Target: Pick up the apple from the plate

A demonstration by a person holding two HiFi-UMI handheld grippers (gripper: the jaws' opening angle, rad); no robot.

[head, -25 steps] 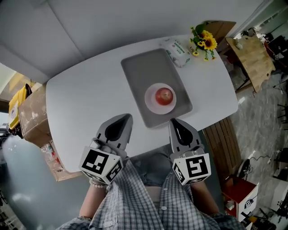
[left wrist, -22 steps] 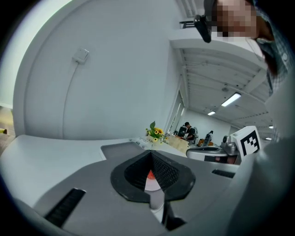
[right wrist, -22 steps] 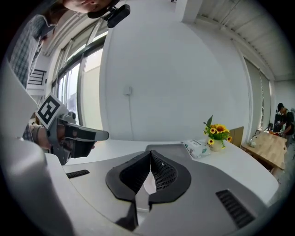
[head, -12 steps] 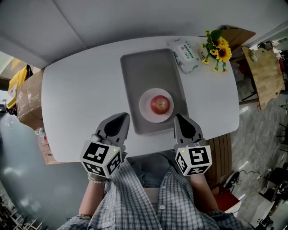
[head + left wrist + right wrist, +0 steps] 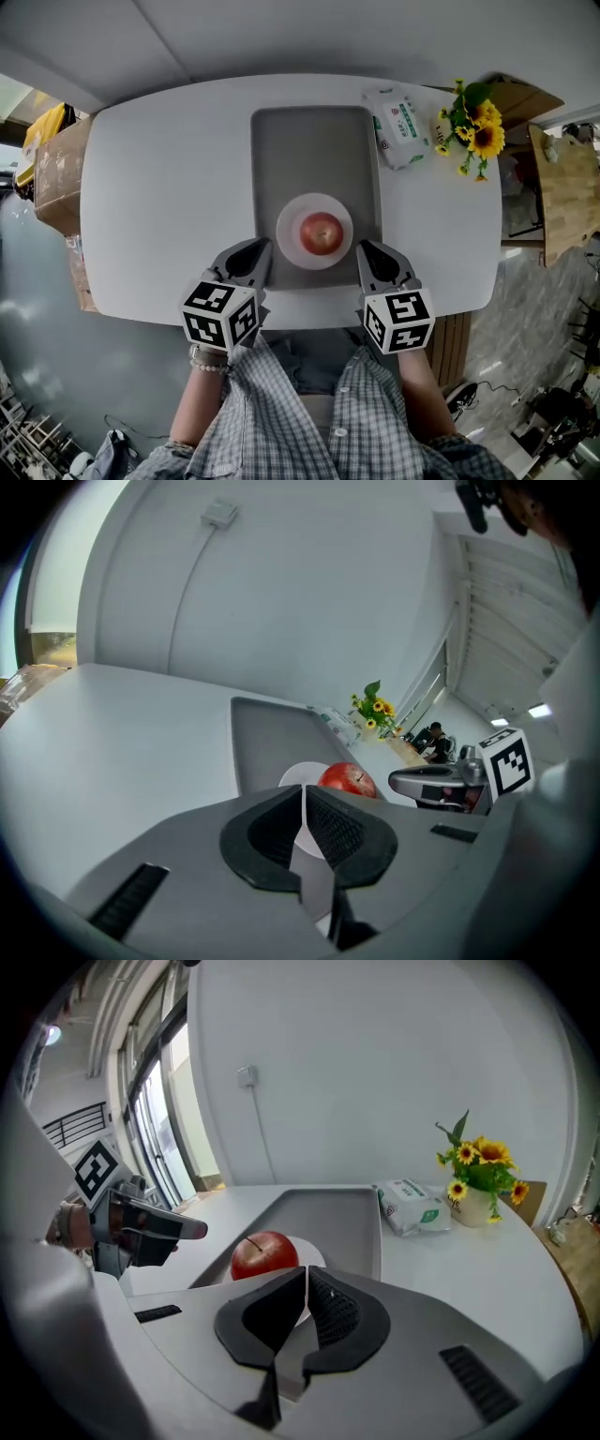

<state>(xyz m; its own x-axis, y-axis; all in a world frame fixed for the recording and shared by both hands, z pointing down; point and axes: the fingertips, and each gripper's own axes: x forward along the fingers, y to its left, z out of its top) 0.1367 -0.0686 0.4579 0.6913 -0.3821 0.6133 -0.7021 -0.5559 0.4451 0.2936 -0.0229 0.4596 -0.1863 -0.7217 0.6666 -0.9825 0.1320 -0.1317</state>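
Note:
A red apple [image 5: 321, 232] sits on a small white plate [image 5: 292, 218], which rests at the near end of a grey tray [image 5: 315, 145]. My left gripper [image 5: 257, 249] hovers at the tray's near left corner, shut and empty. My right gripper [image 5: 366, 249] is at the tray's near right corner, likewise shut with nothing in it. The apple [image 5: 348, 780] shows just beyond the closed left gripper [image 5: 304, 789] in the left gripper view. In the right gripper view the apple [image 5: 264, 1252] lies ahead and left of the closed right gripper [image 5: 307, 1272].
A white wipes packet [image 5: 398, 114] and a pot of sunflowers [image 5: 476, 133] stand at the table's far right. Cardboard boxes [image 5: 49, 164] sit off the white table's [image 5: 159, 187] left end. A wooden bench [image 5: 568, 192] is on the right. The wall lies beyond the far edge.
Both grippers have moved forward to the tray's near corners, flanking the plate. The head view has swung so the tray now lies squarer and more central.

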